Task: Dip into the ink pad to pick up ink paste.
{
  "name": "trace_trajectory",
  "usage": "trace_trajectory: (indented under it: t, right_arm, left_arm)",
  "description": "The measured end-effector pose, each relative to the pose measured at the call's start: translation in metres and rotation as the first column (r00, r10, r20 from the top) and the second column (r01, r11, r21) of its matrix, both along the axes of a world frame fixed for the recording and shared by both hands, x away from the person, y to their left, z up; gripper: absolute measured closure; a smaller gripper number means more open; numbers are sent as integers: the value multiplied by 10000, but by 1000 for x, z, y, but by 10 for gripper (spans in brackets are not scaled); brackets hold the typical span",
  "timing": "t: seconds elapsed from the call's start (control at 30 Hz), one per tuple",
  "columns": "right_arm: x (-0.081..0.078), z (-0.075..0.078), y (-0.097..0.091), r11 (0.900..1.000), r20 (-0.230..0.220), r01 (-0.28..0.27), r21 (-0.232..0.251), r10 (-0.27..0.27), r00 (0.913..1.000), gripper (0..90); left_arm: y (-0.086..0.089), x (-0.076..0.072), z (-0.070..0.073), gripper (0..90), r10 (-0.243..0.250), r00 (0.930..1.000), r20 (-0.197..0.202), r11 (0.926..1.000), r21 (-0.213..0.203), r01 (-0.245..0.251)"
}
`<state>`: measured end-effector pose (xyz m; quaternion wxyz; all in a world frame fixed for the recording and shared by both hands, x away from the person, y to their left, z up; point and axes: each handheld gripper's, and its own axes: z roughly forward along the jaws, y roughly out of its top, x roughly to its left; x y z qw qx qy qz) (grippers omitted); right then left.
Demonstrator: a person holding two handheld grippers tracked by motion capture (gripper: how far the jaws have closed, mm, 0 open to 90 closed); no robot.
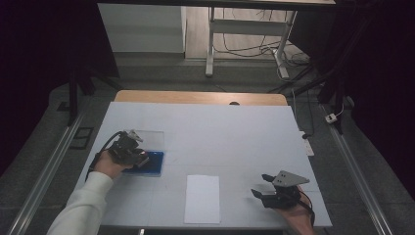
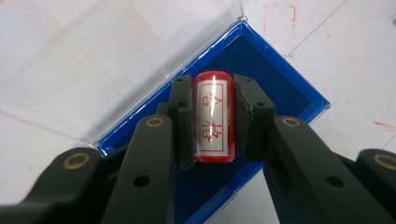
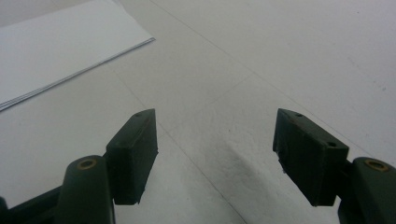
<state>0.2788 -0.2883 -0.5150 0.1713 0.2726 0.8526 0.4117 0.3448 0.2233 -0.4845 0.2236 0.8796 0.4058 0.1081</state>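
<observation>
Over blue ink pad (image 2: 280, 88), stamp (image 2: 214, 116) clamped in hand-held gripper (image 2: 214, 122)

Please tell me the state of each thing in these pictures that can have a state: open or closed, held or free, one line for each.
Left gripper: shut on the stamp, above the ink pad.
Red cylindrical stamp with white label: held between the jaws, label side toward the camera.
Blue rectangular ink pad case: open, clear lid folded back flat on the table.
Right gripper: open, holding nothing, over bare table.
White paper sheet: lying flat, untouched.
</observation>
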Motion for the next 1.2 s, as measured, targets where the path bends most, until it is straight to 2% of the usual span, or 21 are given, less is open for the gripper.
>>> trace_trajectory:
  t: [0.8,0.9,0.93,1.07,1.2]
  right_arm:
    - [1,-1,1,10000,-19,17,-23,-17,10000,308]
    - [1,-1,0,10000,-38,9,-1,-9,10000,308]
    - [1,-1,0,10000,-38,9,-1,-9,10000,308]
    - [2,-2,-1,10000,-17,0,-2,0,10000,309]
    - [1,-2,0,10000,-2,-24,-54,24,10000,308]
  left_arm:
    - [0,-3,-2,710,14,9997,257,10000,-75,-12]
    - [-2,-5,0,707,-14,9990,446,10000,-17,14]
    - [0,-6,2,707,-3,9986,538,9998,-180,13]
    - [0,-6,4,704,52,9974,722,9995,-300,-31]
    - [1,-6,14,705,203,9940,1078,9961,-870,-109]
